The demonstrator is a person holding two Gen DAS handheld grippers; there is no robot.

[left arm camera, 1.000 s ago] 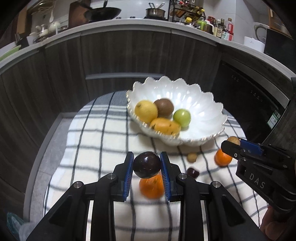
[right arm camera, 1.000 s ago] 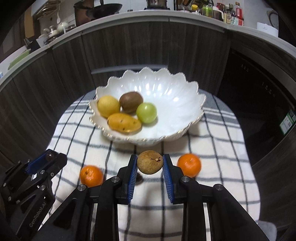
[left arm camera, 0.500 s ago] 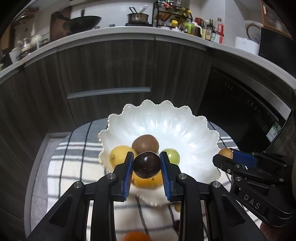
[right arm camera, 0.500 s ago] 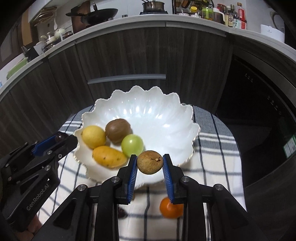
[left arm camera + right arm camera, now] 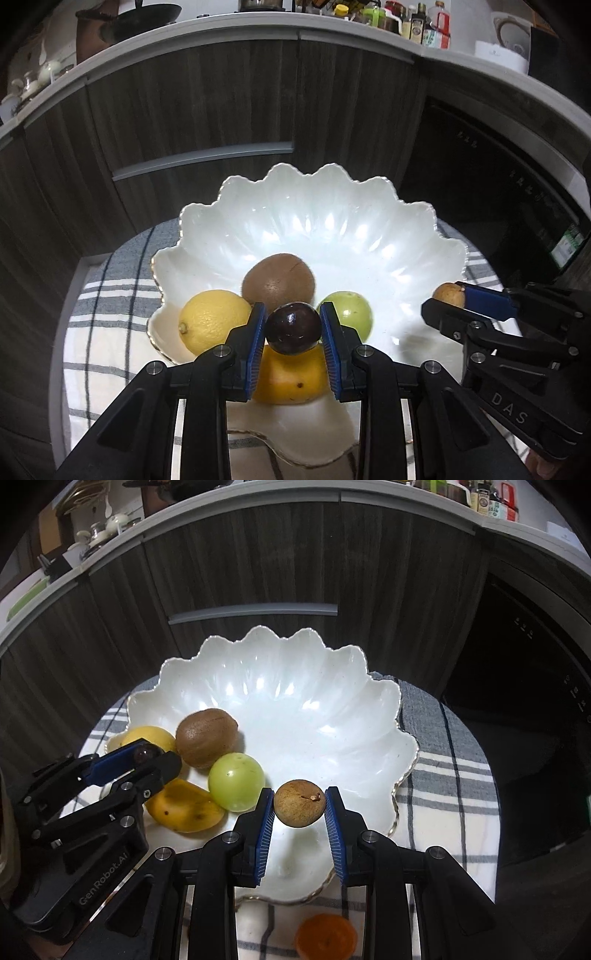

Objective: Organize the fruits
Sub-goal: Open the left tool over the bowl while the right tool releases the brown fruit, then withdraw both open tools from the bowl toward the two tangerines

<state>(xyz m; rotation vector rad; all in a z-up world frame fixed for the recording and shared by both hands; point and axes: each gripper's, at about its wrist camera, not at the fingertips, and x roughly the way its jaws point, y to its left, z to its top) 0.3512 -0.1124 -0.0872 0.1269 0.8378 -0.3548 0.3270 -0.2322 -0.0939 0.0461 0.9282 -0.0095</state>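
White porcelain with a scalloped, gold-edged rim makes the bowl point(image 5: 332, 206), and it stands on a checked cloth point(image 5: 458, 775) that covers the counter. Four fruits already lie together at its near left side: a lemon point(image 5: 212, 319), a kiwi point(image 5: 279, 282), a green round fruit point(image 5: 236, 781) and a yellow-orange fruit point(image 5: 186, 810).

The left gripper point(image 5: 293, 332) is closed narrow on a dark purple fruit point(image 5: 293, 328) and holds it above the yellow-orange fruit, over the bowl. The blue pads point(image 5: 255, 338) press it from both sides, so it cannot roll out before release.

The right gripper point(image 5: 299, 805) is also closed narrow, on a small brown fruit point(image 5: 300, 803), and hangs over the empty right part of the bowl. This seems a good choice, because there the fruit can drop without hitting others.

An orange fruit point(image 5: 327, 938) is still on the cloth in front of the bowl, so I judge the task is not finished.
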